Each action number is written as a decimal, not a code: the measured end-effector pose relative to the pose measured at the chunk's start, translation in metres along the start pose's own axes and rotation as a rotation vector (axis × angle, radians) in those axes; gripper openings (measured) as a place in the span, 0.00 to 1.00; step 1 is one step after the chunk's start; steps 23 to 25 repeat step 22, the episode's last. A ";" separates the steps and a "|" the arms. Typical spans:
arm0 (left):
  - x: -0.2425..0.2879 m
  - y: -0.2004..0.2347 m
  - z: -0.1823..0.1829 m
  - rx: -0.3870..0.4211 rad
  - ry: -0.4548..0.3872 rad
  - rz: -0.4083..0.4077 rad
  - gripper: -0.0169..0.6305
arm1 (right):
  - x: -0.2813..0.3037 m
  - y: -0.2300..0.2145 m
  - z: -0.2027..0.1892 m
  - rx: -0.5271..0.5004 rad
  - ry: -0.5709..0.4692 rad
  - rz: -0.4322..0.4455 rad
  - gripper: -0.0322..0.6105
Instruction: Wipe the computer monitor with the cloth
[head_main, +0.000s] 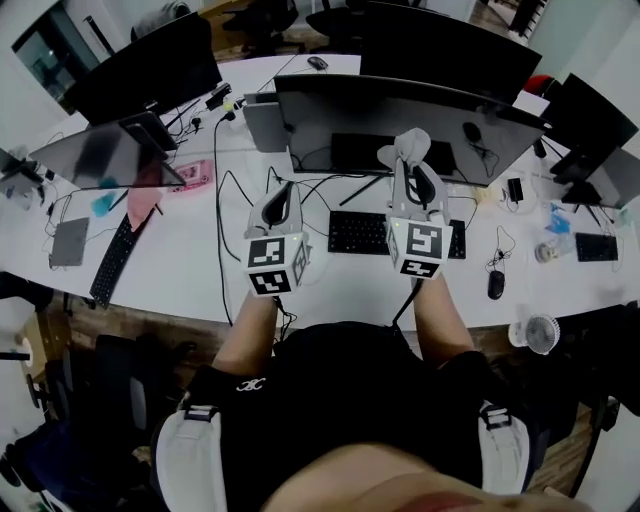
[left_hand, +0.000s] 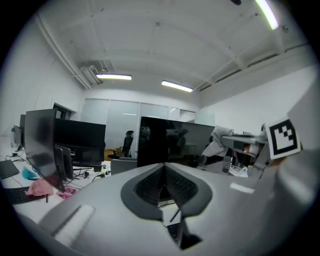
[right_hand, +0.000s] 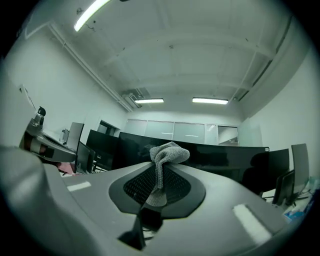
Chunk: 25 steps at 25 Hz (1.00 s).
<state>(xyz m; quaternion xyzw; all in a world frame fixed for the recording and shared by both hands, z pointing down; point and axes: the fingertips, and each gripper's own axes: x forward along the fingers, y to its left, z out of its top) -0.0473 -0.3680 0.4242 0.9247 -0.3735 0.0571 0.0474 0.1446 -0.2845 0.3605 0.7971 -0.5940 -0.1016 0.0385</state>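
Note:
A wide dark monitor (head_main: 400, 112) stands on the white desk (head_main: 200, 290) in front of me. My right gripper (head_main: 412, 165) is raised before its lower middle, shut on a grey cloth (head_main: 408, 147) that bunches above the jaw tips. In the right gripper view the cloth (right_hand: 168, 153) hangs down between the closed jaws of the right gripper (right_hand: 159, 169), with the monitor (right_hand: 225, 160) behind. My left gripper (head_main: 283, 198) is held lower left of the screen, shut with nothing in it. The left gripper view shows the left gripper (left_hand: 164, 166) with its jaws together, and the monitor (left_hand: 172, 142) beyond.
A black keyboard (head_main: 375, 232) lies under the monitor, with a mouse (head_main: 496, 284) and a small fan (head_main: 541, 333) to the right. Other monitors (head_main: 150, 65) stand left and behind. A pink cloth (head_main: 145, 200), a second keyboard (head_main: 115, 260) and cables are at the left.

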 end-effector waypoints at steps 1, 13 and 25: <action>0.003 -0.009 0.001 0.002 -0.004 -0.012 0.11 | -0.005 -0.008 -0.006 0.011 0.016 -0.010 0.10; 0.013 -0.075 0.001 0.030 0.029 -0.088 0.11 | -0.042 -0.064 -0.037 0.101 0.088 -0.042 0.10; 0.012 -0.090 -0.003 0.015 0.033 -0.075 0.11 | -0.056 -0.075 -0.040 0.087 0.080 -0.012 0.10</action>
